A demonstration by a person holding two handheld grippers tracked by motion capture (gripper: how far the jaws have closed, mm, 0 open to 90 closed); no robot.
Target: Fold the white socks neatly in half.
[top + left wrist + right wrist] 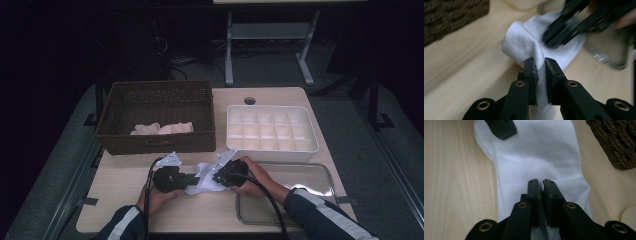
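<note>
Light wood-grain desk [125, 200], rounded corners. Far left: dark brown woven wicker basket [156, 102]. Far right: white plastic compartment tray [272, 130]. Near right: clear rectangular tray [320, 172]. Near centre: white cloth sock [205, 181], lying flat on the desk.

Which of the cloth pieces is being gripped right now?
The white sock on the table, pinched by the left gripper and right gripper. The pale cloths lie untouched in the basket.
</note>
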